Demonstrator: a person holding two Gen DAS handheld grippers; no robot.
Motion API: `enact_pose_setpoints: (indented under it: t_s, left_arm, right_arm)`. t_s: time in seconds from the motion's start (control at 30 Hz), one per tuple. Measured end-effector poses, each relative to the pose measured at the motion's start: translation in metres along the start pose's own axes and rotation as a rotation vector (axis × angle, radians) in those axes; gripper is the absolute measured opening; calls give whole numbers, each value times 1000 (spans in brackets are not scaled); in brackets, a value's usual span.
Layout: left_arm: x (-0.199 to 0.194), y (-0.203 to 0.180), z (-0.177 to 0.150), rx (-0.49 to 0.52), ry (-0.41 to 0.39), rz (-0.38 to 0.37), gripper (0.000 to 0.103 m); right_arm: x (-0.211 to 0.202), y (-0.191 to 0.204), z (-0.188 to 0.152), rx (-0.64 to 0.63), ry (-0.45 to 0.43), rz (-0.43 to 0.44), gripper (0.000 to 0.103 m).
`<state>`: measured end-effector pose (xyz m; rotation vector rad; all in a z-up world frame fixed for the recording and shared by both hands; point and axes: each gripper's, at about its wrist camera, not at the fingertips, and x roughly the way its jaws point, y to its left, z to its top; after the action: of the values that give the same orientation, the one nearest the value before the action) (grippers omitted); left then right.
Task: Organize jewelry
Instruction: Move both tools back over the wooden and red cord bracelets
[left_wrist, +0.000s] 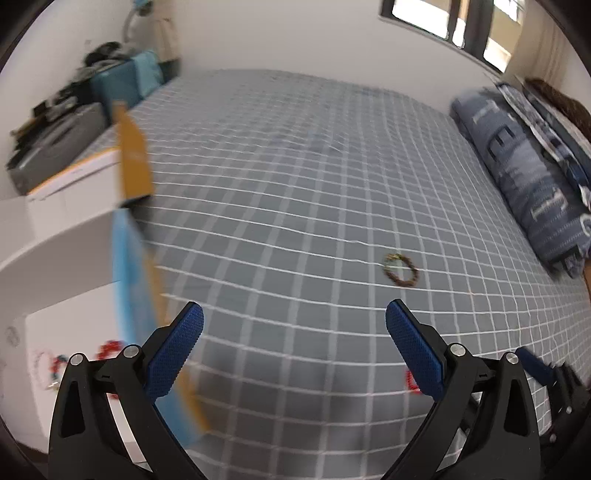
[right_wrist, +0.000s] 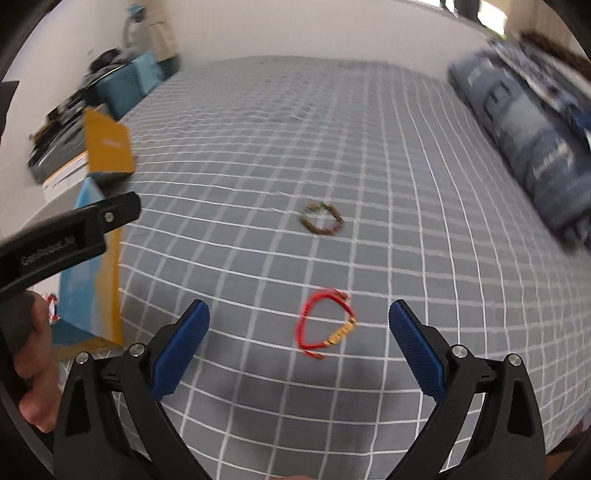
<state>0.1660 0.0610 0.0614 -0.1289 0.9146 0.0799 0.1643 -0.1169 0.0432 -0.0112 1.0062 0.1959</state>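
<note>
The right gripper (right_wrist: 299, 332) is hovering over the bed (right_wrist: 424, 295) with its blue-padded fingers (right_wrist: 181, 347) spread wide apart and holding nothing. Between them, on the grey checked sheet near the bed's front edge, a red cord bracelet (right_wrist: 325, 325) with a gold bar is lying flat. Farther toward the middle of the bed, a brown beaded bracelet (right_wrist: 320, 220) is showing only as a blurred ring, its beads hard to make out. At the left side of the right wrist view, the left gripper's black body is crossing the frame, and part of a hand (right_wrist: 33, 369) is gripping its handle, cut off by the edge.

The left gripper (left_wrist: 294, 343) is also standing open and empty above the sheet. The brown beaded bracelet (left_wrist: 400, 270) is lying just beyond its right finger, while the red cord bracelet (left_wrist: 412, 382) is peeking out as a sliver behind that finger, mostly hidden. At the bed's left edge, an open white box (left_wrist: 55, 258) with blue and yellow flaps is smeared by motion; small red and coloured pieces (left_wrist: 107, 349) inside it are too blurred to identify. A blue patterned pillow (left_wrist: 524, 166) is lying along the right edge, partly cut off.
</note>
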Motion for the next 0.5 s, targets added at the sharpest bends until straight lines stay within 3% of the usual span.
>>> enact_pose_setpoints:
  t_s: [0.3, 0.5]
  left_arm:
    - [79, -61, 22, 44, 105, -70, 97]
    - [122, -86, 38, 70, 130, -65, 97]
  right_arm:
    - [57, -37, -19, 66, 83, -50, 94]
    - [86, -47, -25, 93, 86, -71, 94]
